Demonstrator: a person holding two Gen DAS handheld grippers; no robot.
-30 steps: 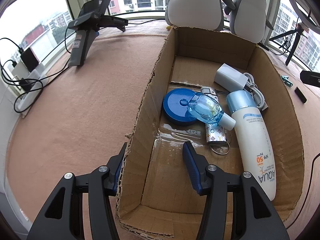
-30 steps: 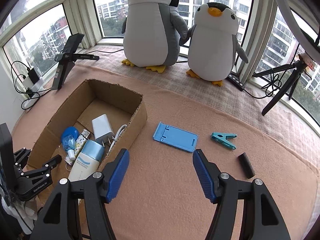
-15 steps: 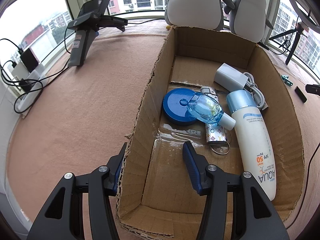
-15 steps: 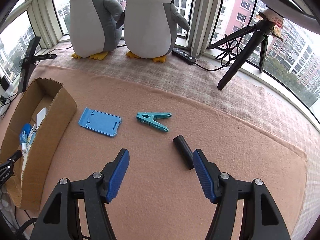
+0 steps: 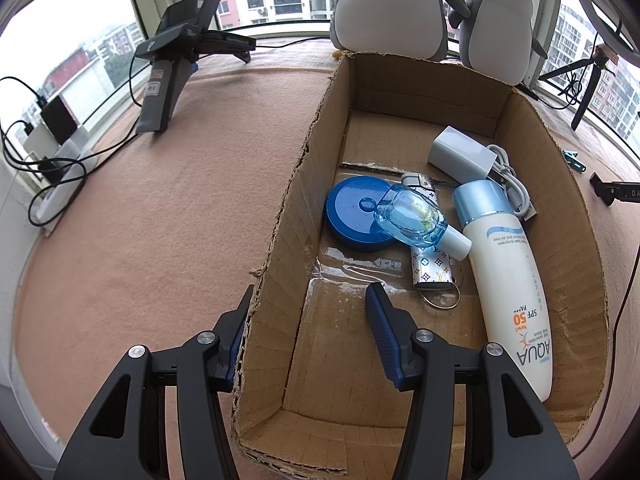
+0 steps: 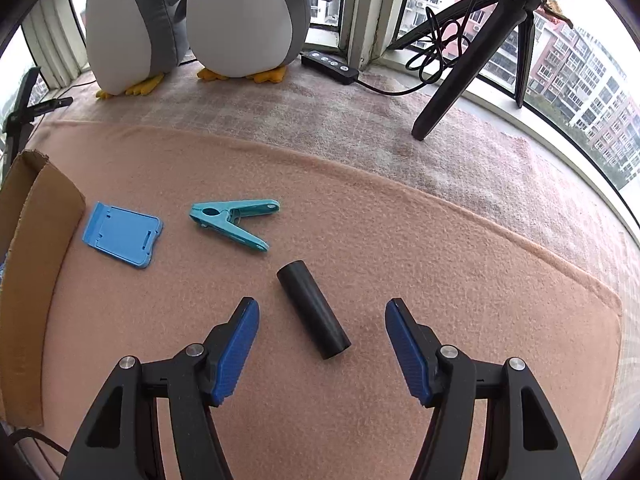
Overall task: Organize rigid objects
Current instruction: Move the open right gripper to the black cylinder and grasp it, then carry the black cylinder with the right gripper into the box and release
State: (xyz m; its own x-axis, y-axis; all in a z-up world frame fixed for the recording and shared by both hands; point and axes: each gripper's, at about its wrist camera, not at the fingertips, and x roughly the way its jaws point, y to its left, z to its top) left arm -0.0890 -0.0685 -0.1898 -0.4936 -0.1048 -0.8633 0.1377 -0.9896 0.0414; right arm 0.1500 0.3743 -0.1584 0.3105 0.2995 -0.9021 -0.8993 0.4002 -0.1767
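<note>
1. At the far left, the left gripper (image 5: 308, 336) straddles the near left wall of the cardboard box (image 5: 280, 248), jaws spread, one finger outside and one inside. It grips nothing; it looks placed to steady the box.
2. Inside the box, from left to right, lie a blue round lid (image 5: 354, 218), a clear blue bottle (image 5: 412, 220) resting partly on it, a patterned lighter (image 5: 430, 268), a white charger (image 5: 460, 154) with its cable, and a sunscreen bottle (image 5: 508, 276) along the right wall.
3. On the counter outside the box, a blue phone stand (image 6: 122, 234) lies just beside the box wall, then a teal clothes peg (image 6: 230, 222), then a black cylinder (image 6: 312, 308), each apart from the next.
4. The right gripper (image 6: 320, 344) hovers over the black cylinder with jaws spread wide and empty; the cylinder lies between the fingertips, skewed to the line of the fingers.
5. The step in hand seems to be picking up the cylinder. To do it well, turn the wrist so the pads close across its round sides, not its ends, and centre on its middle length.
6. Lower until the pads bracket it close to the cloth, then close gently; a smooth round body is likely to roll or squirt out if caught off-centre.
</note>
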